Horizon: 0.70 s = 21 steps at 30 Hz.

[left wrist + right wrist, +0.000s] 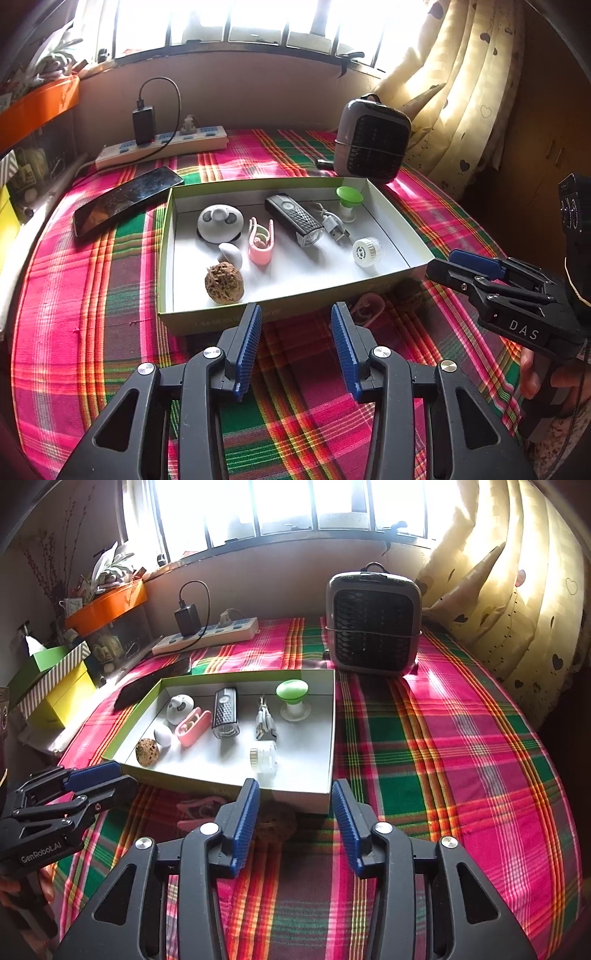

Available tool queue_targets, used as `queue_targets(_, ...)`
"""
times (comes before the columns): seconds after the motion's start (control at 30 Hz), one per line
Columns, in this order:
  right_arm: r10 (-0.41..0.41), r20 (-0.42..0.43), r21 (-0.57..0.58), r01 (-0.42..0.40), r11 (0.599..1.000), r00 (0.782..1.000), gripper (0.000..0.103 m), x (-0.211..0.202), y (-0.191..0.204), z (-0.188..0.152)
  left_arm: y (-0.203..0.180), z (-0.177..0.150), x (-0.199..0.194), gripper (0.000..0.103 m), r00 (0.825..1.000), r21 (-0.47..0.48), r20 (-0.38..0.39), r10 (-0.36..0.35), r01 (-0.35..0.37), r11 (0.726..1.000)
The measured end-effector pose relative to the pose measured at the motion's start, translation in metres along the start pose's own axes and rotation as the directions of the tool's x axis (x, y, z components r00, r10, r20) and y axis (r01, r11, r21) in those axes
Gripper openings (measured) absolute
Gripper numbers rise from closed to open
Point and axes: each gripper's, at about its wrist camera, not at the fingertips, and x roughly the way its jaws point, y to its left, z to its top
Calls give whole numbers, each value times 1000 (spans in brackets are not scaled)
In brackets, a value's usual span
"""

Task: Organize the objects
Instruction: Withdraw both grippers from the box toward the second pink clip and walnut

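A shallow green-walled box point(168, 236) point(332, 738) lies on the plaid cloth. Inside it are a brown nut point(224, 283) point(147, 752), a white egg shape point(231, 254), a round white device point(220, 223), a pink clip point(260, 242) point(192, 722), a black light point(293, 219) point(224, 712), a USB cable point(332, 225), a green-topped spool point(349, 201) point(292, 698) and a small white jar point(365, 251) point(264, 757). My left gripper point(295, 314) point(110, 775) hangs open before the box's front wall. My right gripper point(295, 790) point(443, 264) is open and holds nothing, near the front right corner.
On the cloth in the box's shadow lie a dim pink clip point(199, 808) and a brown nut point(275, 823). A dark phone point(125, 201) lies left of the box, a power strip point(162, 147) behind it, a small heater point(373, 624) at the back right, and curtains on the right.
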Motion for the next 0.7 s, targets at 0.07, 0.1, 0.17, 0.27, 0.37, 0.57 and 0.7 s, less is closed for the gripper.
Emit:
queue_targets(0.07, 0, -11, 1, 0, 1000, 1000, 49, 1, 0, -5, -2, -3, 5, 38, 1000, 6, -23, -16, 16, 1000)
queue_targets(0.1, 0, -17, 4, 0, 1000, 1000, 49, 2, 0, -7, -3, -5, 8, 38, 999, 6, -36, -26, 26, 1000)
queue_targets(0.17, 3, -34, 9, -3, 1000, 999, 49, 6, 0, -11, -4, -8, 12, 38, 997, 0, -56, -46, 46, 999)
queue_targets(0.27, 6, -53, 9, -6, 1000, 999, 49, 11, 2, -16, -6, -11, 15, 38, 996, 5, -63, -55, 56, 998)
queue_targets(0.37, 7, -60, -13, -8, 1000, 998, 49, 15, 8, -17, -5, -13, 17, 38, 996, 4, -71, -60, 60, 998)
queue_targets(0.57, -2, -85, -14, 0, 1000, 996, 49, 25, 12, -18, -5, -14, 24, 38, 993, 3, -86, -76, 77, 997)
queue_targets(0.7, -20, -102, -11, 19, 1000, 995, 49, 30, 11, -18, -5, -15, 28, 38, 990, -4, -96, -100, 101, 995)
